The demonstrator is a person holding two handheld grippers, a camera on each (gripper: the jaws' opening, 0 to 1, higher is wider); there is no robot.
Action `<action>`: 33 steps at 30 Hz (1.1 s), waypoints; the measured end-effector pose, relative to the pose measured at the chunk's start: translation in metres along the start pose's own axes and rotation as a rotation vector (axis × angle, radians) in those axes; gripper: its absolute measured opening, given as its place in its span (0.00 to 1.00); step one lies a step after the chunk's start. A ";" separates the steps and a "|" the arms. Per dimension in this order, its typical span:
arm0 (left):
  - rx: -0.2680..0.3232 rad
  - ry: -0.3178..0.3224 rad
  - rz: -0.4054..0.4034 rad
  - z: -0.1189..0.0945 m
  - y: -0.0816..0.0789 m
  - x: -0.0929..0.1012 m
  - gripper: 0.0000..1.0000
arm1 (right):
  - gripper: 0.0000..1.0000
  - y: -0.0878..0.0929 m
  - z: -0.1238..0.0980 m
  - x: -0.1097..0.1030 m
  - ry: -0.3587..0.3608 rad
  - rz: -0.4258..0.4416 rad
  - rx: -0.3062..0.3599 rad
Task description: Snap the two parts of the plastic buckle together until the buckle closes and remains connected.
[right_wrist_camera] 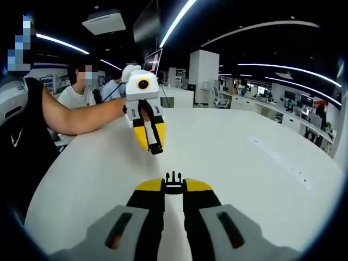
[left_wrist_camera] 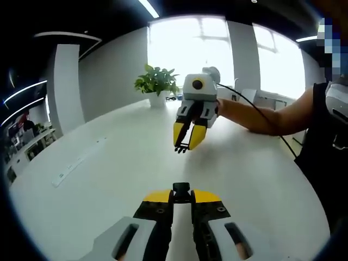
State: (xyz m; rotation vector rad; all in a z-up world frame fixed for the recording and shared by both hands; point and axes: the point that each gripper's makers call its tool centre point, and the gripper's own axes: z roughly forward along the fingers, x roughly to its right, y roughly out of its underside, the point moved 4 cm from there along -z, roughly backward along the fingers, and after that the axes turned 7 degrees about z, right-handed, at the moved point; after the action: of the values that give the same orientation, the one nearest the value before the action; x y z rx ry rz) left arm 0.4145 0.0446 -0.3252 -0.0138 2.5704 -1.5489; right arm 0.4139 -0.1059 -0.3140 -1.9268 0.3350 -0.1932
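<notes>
Left gripper (left_wrist_camera: 181,193) clamps a black socket half (left_wrist_camera: 181,190) of the buckle; right gripper (right_wrist_camera: 173,184) clamps the pronged half (right_wrist_camera: 173,179). Both held apart above white table (left_wrist_camera: 109,174). No legible labels or writing.

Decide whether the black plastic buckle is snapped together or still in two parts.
Two parts, apart: the socket half sits in the left hand-held gripper, the pronged half in the right hand-held gripper.

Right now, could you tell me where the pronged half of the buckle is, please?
The pronged buckle half is clamped in the right gripper, held above the white table; in the left gripper view it hangs mid-frame, right of the potted plant.
</notes>
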 end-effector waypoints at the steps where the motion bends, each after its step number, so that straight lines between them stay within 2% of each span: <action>1: -0.002 0.002 0.000 0.000 0.000 0.001 0.11 | 0.11 0.000 0.000 0.000 0.000 0.001 0.000; 9: -0.003 0.005 0.001 0.001 0.001 0.005 0.11 | 0.11 0.009 0.001 -0.010 -0.005 -0.001 -0.020; 13: -0.001 0.005 0.003 -0.001 0.002 0.008 0.11 | 0.11 0.006 -0.001 -0.007 0.001 0.002 -0.007; 18: 0.008 0.000 0.001 -0.004 0.001 0.009 0.11 | 0.11 0.007 0.001 -0.009 -0.004 0.001 -0.021; 33: -0.008 0.040 0.006 0.002 0.001 0.017 0.11 | 0.11 0.007 0.001 -0.016 -0.013 -0.005 -0.022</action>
State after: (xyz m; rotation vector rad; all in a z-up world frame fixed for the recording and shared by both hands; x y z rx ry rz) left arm 0.3979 0.0420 -0.3292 0.0246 2.6047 -1.5518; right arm 0.3979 -0.1024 -0.3200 -1.9500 0.3248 -0.1807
